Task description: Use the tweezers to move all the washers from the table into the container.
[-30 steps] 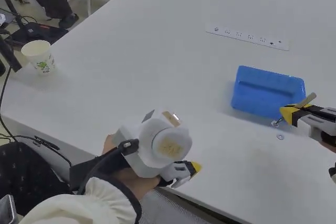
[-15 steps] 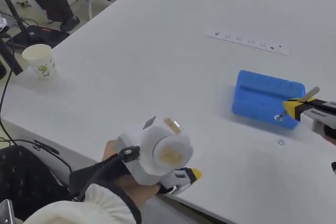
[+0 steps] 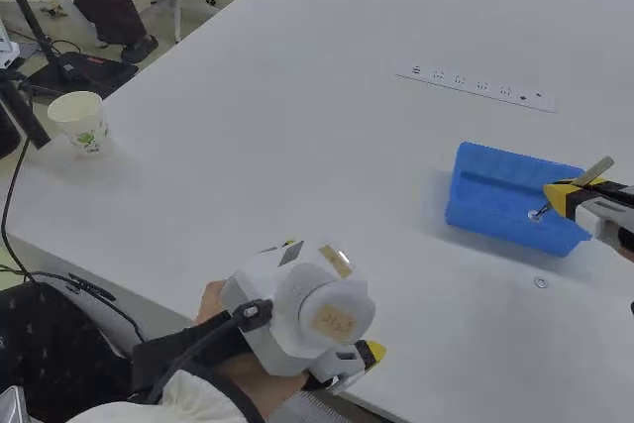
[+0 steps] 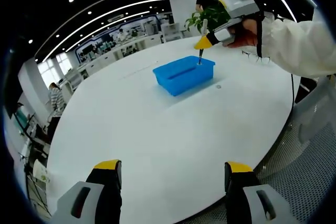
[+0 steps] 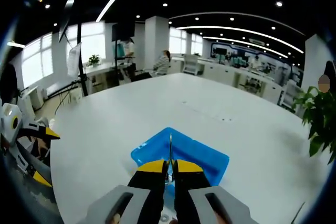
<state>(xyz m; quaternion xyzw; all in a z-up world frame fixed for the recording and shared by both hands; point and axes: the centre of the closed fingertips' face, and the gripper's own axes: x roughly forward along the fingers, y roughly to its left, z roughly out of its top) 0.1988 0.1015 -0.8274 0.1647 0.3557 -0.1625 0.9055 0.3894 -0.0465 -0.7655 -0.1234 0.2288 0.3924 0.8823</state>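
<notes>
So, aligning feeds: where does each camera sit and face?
Head view: on the headset, looking down at the table; left gripper and sleeve low, right gripper at the edge.
Left gripper view: on that gripper, facing across to the container; open jaws show.
Right gripper view: on that gripper, looking along the tweezers into the container; jaws shut on them.
All three share the container.

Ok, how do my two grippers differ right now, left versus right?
The left gripper has its jaws wide apart and empty; the right gripper has its jaws shut on the thin metal tweezers. The left gripper sits by the near edge of the white table, while the right gripper is over the blue plastic container, with a small silvery washer at the tweezers' tip. Both have yellow-tipped jaws.
</notes>
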